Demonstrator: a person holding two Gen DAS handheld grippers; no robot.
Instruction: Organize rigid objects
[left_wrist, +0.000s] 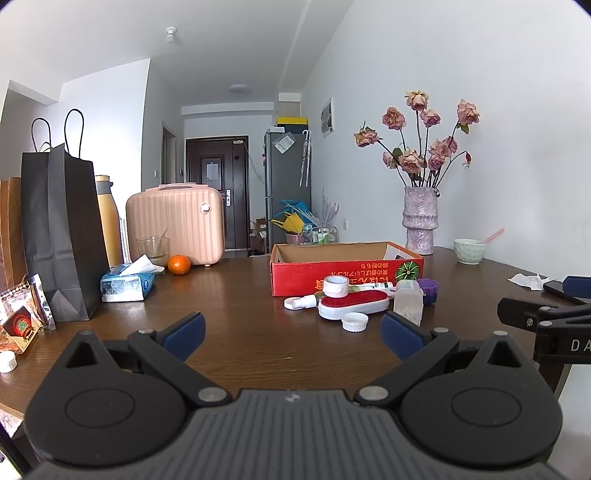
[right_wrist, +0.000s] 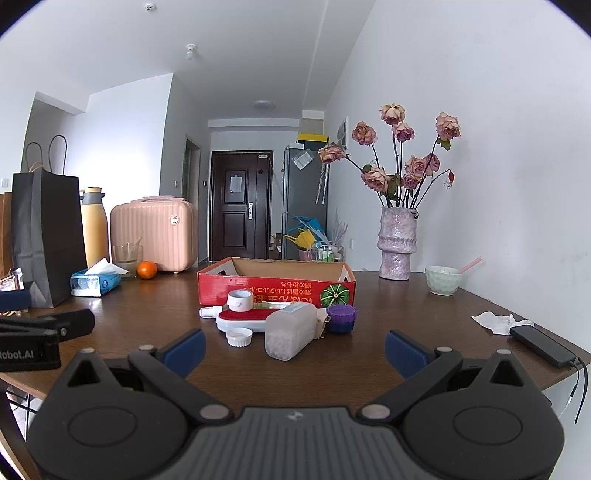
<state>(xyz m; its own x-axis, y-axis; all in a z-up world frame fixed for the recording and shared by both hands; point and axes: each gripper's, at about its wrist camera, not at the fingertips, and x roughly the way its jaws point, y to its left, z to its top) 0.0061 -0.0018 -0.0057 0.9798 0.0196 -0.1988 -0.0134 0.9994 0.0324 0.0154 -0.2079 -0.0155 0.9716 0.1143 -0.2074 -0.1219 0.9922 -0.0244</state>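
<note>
A red cardboard box (left_wrist: 314, 280) (right_wrist: 258, 288), open on top, stands mid-table. In front of it lies a cluster: a red and white lint brush (left_wrist: 352, 302) (right_wrist: 242, 319), a tape roll (left_wrist: 335, 286) (right_wrist: 240, 301), a white cap (left_wrist: 354, 321) (right_wrist: 239, 336), a clear plastic container (left_wrist: 408, 301) (right_wrist: 290, 330), a purple lidded jar (left_wrist: 428, 290) (right_wrist: 341, 317) and a white tube (left_wrist: 373, 286). My left gripper (left_wrist: 293, 338) is open and empty, short of the cluster. My right gripper (right_wrist: 295, 349) is open and empty, just before the clear container.
On the brown table: a black paper bag (left_wrist: 59, 229) (right_wrist: 46, 236), tissue pack (left_wrist: 125, 284) (right_wrist: 94, 282), orange (left_wrist: 179, 264) (right_wrist: 147, 269), glass (left_wrist: 153, 249), pink case (left_wrist: 175, 225) (right_wrist: 155, 232), flower vase (left_wrist: 419, 221) (right_wrist: 397, 240), bowl (left_wrist: 469, 251) (right_wrist: 443, 280), crumpled paper (right_wrist: 493, 321), black phone (right_wrist: 541, 345).
</note>
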